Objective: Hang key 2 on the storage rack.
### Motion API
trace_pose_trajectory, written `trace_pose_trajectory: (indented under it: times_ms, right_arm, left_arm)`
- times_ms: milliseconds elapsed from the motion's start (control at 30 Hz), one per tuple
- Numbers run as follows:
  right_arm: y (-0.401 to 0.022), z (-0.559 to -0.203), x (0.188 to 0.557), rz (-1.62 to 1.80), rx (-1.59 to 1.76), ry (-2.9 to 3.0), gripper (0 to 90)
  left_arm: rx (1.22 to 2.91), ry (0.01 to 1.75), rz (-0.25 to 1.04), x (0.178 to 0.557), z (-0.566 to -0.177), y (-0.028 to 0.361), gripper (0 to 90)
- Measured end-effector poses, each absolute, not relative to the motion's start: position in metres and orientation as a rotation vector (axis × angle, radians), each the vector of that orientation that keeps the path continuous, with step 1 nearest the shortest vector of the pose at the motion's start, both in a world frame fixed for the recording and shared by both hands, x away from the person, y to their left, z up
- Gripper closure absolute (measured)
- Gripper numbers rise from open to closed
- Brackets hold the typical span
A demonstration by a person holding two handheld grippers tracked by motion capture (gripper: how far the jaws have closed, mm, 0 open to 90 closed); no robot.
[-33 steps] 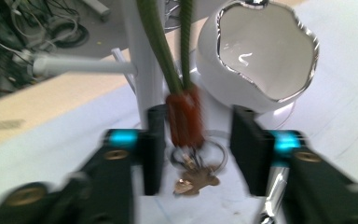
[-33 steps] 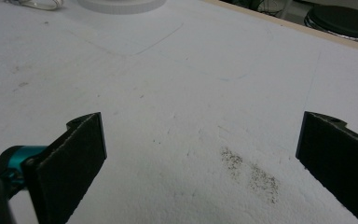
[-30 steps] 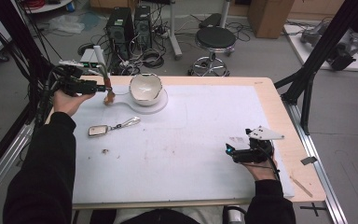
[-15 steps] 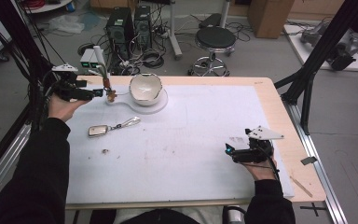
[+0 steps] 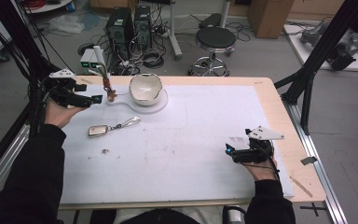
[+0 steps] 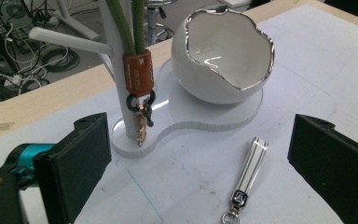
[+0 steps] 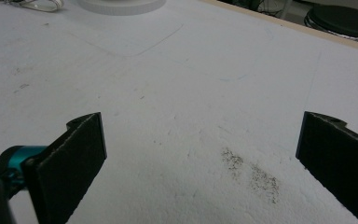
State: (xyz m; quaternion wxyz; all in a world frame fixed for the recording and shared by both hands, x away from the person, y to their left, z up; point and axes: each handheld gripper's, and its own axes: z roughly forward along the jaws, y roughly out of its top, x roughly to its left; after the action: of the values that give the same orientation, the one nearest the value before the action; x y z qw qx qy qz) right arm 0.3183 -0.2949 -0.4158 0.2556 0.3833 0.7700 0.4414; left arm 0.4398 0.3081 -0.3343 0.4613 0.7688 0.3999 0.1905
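A white bowl with a silver rim (image 5: 145, 87) (image 6: 228, 56) sits on a white flat stand (image 5: 161, 105) (image 6: 191, 126) at the table's back left. At the stand's left end rises a white post (image 6: 121, 100). A brown leather tag (image 5: 106, 84) (image 6: 138, 74) on a green strap hangs from it, with a black ring and a gold clasp below. A silver keychain (image 5: 113, 127) (image 6: 249, 168) lies on the table in front. My left gripper (image 5: 96, 99) (image 6: 200, 172) is open, just left of the post. My right gripper (image 5: 229, 150) (image 7: 200, 168) is open over bare table at the front right.
The white mat (image 5: 191, 140) covers most of the wooden table (image 5: 270, 107). A dark smudge (image 7: 251, 175) marks the mat ahead of the right gripper. Behind the table stand a stool (image 5: 216, 39) and computer towers (image 5: 130, 21). Black frame legs (image 5: 307, 84) rise at the right.
My left gripper has drawn back a little from the post, to the left and toward the person. The right gripper has stayed where it was.
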Motion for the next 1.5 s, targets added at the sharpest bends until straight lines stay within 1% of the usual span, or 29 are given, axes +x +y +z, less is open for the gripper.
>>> trace_pose_trajectory:
  times_ms: [333, 933, 1033, 1500]
  right_arm:
    - [-0.294, -0.416, 0.318, 1.194, 1.042, 2.095, 0.6]
    - [-0.294, -0.416, 0.318, 1.193, 1.041, 2.101, 0.7]
    - [-0.294, -0.416, 0.318, 1.193, 1.039, 2.102, 0.6]
    - [-0.294, -0.416, 0.318, 1.193, 1.036, 2.105, 0.7]
  left_arm:
    - [1.907, 0.965, 0.452, 0.431, -0.344, 0.306, 6.4]
    - [1.968, 0.907, 0.426, 0.426, -0.35, 0.288, 6.4]
    - [1.989, 0.884, 0.389, 0.427, -0.355, 0.281, 6.4]
    - [2.102, 0.831, 0.33, 0.429, -0.376, 0.255, 6.4]
